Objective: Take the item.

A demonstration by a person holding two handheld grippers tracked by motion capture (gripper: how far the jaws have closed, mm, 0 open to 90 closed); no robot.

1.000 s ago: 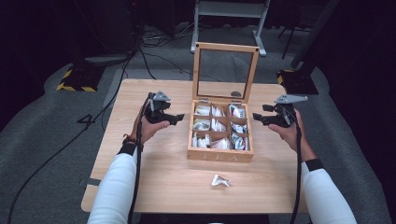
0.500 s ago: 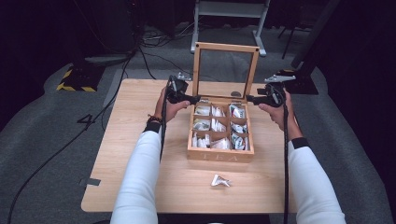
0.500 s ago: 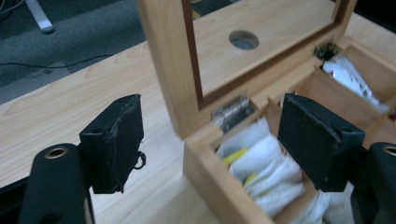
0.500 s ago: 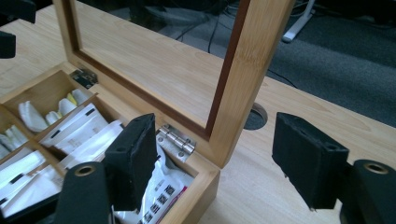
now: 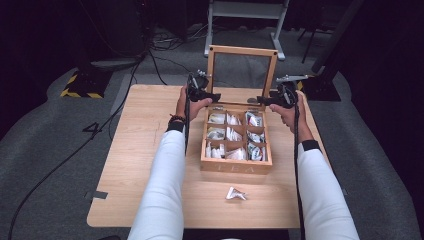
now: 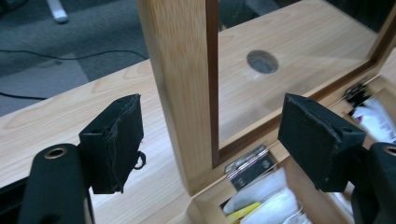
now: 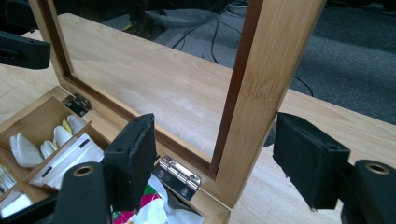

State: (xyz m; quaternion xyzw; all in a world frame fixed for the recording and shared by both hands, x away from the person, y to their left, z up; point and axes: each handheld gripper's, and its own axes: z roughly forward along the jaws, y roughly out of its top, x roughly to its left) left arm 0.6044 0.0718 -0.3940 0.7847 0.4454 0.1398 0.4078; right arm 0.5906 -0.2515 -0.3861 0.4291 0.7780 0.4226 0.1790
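The light wooden tea box (image 5: pixel 236 165) is placed mid-table, its glass-paned wooden lid (image 5: pixel 242 51) stood upright and not yet lowered. The left gripper (image 6: pixel 212 135) is set astride the lid's left frame post, jaws apart, just narrowed, pads clear of the wood. The right gripper (image 7: pixel 215 158) is set astride the right post, jaws apart, untouching. Paper tea sachets (image 5: pixel 227 134) are seen in the box's compartments. A loose white sachet (image 5: pixel 235 193) is left on the table (image 5: pixel 145 150).

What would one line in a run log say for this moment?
scene: open tea box on table | left claw: open, straddling lid's left post | right claw: open, straddling right post | grip: none yet
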